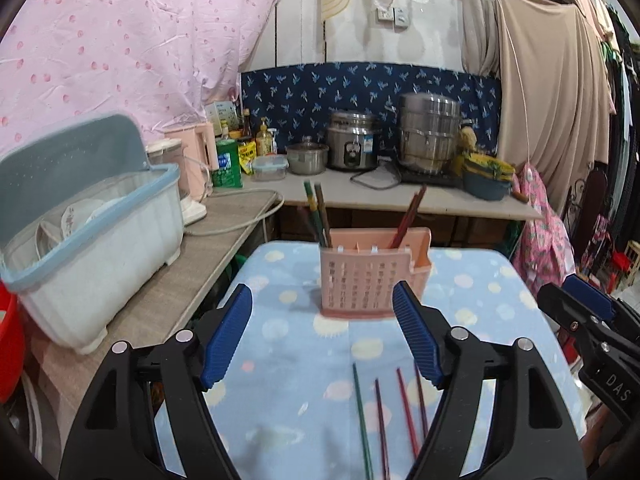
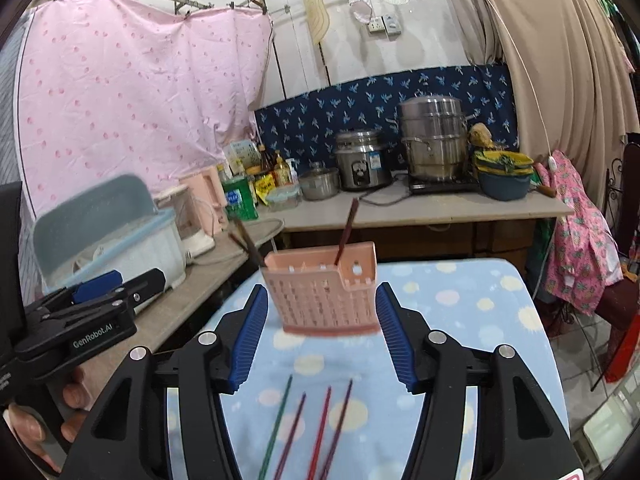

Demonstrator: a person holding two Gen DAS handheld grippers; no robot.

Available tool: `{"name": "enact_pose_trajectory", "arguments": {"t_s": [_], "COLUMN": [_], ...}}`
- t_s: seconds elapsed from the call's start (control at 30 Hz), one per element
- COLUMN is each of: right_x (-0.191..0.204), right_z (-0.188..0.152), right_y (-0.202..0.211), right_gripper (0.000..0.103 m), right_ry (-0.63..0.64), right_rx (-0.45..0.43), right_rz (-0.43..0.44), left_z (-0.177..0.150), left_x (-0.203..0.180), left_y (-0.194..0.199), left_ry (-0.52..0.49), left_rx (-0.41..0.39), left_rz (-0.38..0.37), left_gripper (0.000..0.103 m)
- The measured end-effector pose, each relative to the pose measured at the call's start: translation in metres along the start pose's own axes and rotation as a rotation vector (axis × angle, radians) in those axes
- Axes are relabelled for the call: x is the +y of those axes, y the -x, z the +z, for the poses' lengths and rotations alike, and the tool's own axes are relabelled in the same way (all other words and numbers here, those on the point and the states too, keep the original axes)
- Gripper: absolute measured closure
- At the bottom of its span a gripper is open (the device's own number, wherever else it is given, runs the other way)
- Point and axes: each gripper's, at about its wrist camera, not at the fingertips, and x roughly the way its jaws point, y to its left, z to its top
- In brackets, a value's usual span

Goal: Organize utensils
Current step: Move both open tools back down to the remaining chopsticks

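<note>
Left gripper [image 1: 322,334]: black two-finger tongs with ribbed blue pads, jaws spread, nothing between them. It hangs above the cloth, pointing at the holder.

Right gripper [image 2: 322,334]: same make, jaws likewise parted and empty. It sits just beside the left gripper; each shows at the edge of the other's view.

Loose chopsticks, four, thin lacquered sticks lying on the cloth below and between the pads of both tongs: one green chopstick [image 1: 362,420], one purple chopstick [image 1: 382,428], one red chopstick [image 1: 408,412], one dark maroon chopstick [image 1: 421,400]. They lie roughly parallel, near one another, tips towards the holder.

Pink perforated plastic utensil holder [image 1: 370,276]: upright on the cloth, beyond the loose sticks. Stored chopsticks [image 1: 318,216] lean out of its left end; a reddish chopstick pair [image 1: 408,216] leans out nearer its right.

Light blue tablecloth with pale dots [image 1: 280,320]: covers the small table bearing all of the above.

White and blue lidded dish box [image 1: 92,240]: on the side counter, left; not part of the task.

Step in hand, as judged: between placements. Some sticks are in the holder, four remain, both tongs are free.

Next move, as judged: lower one gripper over a single loose stick, close on it, lift, tip it upright into a compartment. The sticks lie close, so the pads risk catching two.
</note>
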Motion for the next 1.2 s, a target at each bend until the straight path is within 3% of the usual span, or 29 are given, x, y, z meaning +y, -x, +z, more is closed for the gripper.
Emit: {"name": "enact_pose_trajectory", "arguments": {"t_s": [0.33,0.67,1.0,1.2], "right_x": [0.000,0.004,0.009,0.011], "right_z": [-0.093,-0.163,-0.193,-0.200], "right_y": [0.018,0.003,-0.019,-0.028], "right_gripper": [0.048,0.048,0.053,0.064], "right_ry": [-0.007,-0.019,-0.020,-0.024], "right_rx": [0.155,0.288,0.368,0.401], "right_rz": [-0.066,-0.112,-0.139,-0.141], "left_z": [-0.081,-0.144,-0.162,-0.171], "left_x": [0.014,0.014,0.016,0.020], "left_y": [0.009,0.005,0.004,0.000], "left_ry": [0.014,0.028,0.051,0.062], "left_rx": [0.126,0.231,0.276,0.301], "left_rz": [-0.002,0.024,0.009,0.014], "left_gripper": [0.034,0.034,0.034,0.034]}}
